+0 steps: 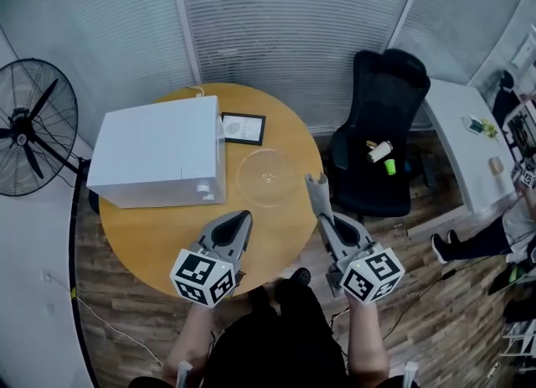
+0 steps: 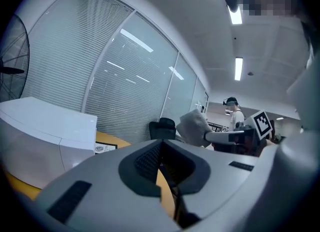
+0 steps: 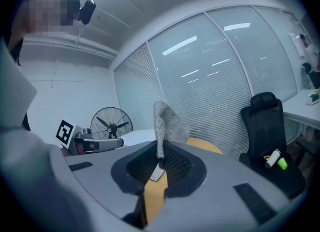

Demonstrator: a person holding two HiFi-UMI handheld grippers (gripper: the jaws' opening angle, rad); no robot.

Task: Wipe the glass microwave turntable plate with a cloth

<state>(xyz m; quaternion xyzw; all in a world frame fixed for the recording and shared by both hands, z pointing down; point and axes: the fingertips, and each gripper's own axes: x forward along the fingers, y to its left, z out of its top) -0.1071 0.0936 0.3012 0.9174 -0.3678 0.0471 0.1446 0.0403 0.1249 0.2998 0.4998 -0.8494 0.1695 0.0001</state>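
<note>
Only the head view shows the plate (image 1: 268,178); it lies flat on the round table (image 1: 151,235), just right of the microwave (image 1: 155,160) and near of a small frame (image 1: 243,128), with both grippers on its near side; neither gripper view catches it, as both look up over the table edge to the blinds and ceiling lights. The right gripper view shows the right gripper (image 3: 160,150) closed on the lower end of a grey cloth (image 3: 167,122), which stands up from the tips, and beyond it the fan (image 3: 111,123) and the left gripper (image 3: 92,145); at right it shows the chair (image 3: 267,126). The left gripper view shows the left gripper (image 2: 160,148) with its jaws together and nothing between them, the right gripper holding up the cloth (image 2: 194,125), and a person (image 2: 232,111) far off. In the head view the cloth (image 1: 316,183) is just right of the plate's near rim; whether it touches cannot be told; the left gripper (image 1: 243,219) points far and right, the right gripper (image 1: 318,198) far and left, both forearms reaching in from the near edge.
</note>
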